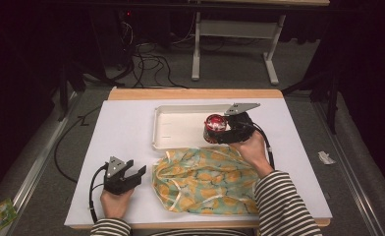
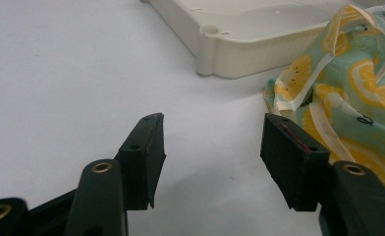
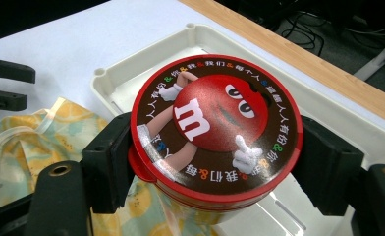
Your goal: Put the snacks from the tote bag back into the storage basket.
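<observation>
High view, looking down on a white-topped table (image 1: 122,128) w/ a wooden far edge. Nearest the camera, two forearms in striped sleeves (image 1: 284,201) come in from the bottom.

Left hand (image 1: 116,204) rests near the front-left of the table, holding the left gripper (image 1: 135,169). Its jaws stand wide apart w/ nothing between them, just above the white surface. In the left gripper view the bare table lies between the two black jaws, and the bag (image 2: 357,93) sits just beside the right-hand jaw; touching or not, can't tell.

Centre front: a crumpled cloth bag (image 1: 205,179), pale green w/ yellow lemon print and cream ribbon ties, lying flat on the table between the two hands.

Right hand (image 1: 252,147) is further in, past the bag's far-right edge. The right gripper (image 1: 220,129) is clamped on a round tin (image 1: 215,124), one jaw on each side of it. Right gripper view: the tin (image 3: 215,132) has a red rim and a dark lid w/ a red candy character, a white "m" and small coloured lettering round the edge. It's held upright, over the near edge of the tray (image 3: 328,118), w/ the bag (image 3: 43,142) below-left.

Beyond the bag: a cream rectangular tray (image 1: 176,125), shallow, w/ raised rim, sitting mid-table.

Far bkgd: grey floor, dark cables (image 1: 151,64), a white desk frame (image 1: 239,34).
</observation>
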`<state>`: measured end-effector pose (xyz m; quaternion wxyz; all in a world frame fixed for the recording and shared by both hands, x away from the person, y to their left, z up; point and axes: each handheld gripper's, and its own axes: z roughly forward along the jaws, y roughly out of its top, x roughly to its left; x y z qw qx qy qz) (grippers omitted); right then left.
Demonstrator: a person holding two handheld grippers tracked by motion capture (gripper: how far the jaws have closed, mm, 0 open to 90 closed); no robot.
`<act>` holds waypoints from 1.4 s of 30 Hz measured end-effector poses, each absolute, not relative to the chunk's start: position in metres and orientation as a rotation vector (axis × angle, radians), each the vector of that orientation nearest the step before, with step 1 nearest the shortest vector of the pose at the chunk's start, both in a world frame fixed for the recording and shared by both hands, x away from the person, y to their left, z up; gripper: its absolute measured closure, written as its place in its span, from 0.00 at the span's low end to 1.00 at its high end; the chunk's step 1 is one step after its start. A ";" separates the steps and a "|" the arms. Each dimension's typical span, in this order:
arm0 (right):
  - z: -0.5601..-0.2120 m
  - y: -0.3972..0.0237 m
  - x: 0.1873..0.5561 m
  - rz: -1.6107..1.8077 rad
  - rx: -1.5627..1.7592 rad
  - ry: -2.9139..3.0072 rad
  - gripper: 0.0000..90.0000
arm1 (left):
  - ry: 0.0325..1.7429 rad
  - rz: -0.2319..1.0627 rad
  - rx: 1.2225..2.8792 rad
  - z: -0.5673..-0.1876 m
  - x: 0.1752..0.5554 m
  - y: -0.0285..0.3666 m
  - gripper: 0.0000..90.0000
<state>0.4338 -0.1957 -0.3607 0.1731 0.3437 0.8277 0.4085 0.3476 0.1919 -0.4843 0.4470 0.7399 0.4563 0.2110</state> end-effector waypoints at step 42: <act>-0.423 -0.182 0.494 0.956 1.093 2.426 0.29 | 1.125 0.522 1.828 -0.484 0.347 0.192 0.47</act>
